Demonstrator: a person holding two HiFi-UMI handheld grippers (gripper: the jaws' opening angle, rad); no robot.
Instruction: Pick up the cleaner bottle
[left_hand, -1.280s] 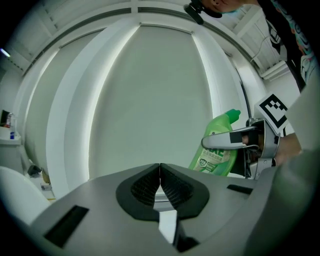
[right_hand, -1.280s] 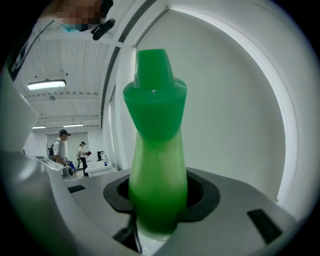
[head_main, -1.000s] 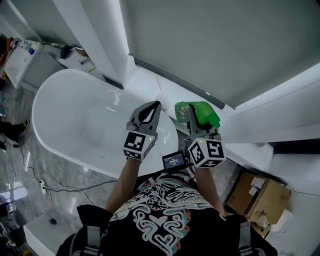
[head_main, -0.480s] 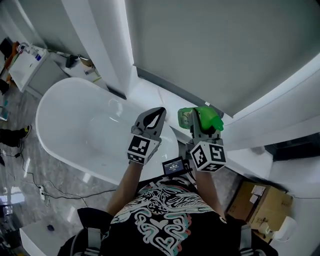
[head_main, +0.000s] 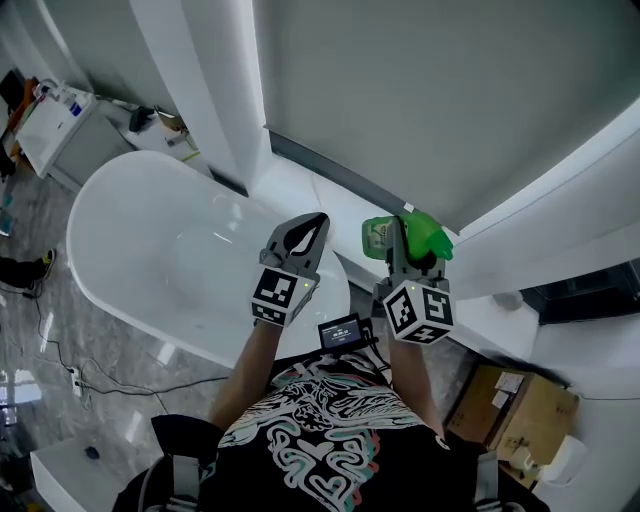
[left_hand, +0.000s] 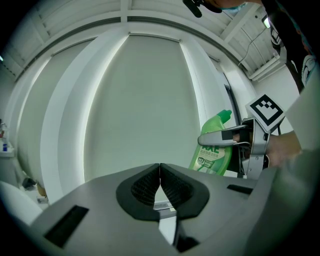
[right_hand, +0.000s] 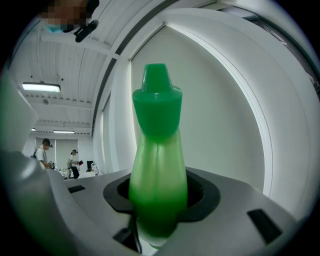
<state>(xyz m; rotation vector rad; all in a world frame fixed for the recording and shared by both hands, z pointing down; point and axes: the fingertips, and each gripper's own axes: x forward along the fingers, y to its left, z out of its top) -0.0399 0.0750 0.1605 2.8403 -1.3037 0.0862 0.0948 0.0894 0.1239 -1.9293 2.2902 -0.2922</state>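
Cleaner bottle of translucent green plastic with a tapered green cap (right_hand: 157, 165) stands upright in the grey right gripper (right_hand: 159, 202), whose jaws clamp its lower body, above the corner beside the tub. To finish well, I judge, keep the squeeze firm and the bottle vertical (smooth plastic may slip). Around it are the broad grey window blind (head_main: 420, 90), the white oval bathtub (head_main: 130, 230), the white ledge (head_main: 300, 185), and the grey left gripper (left_hand: 159, 172), closed on nothing.
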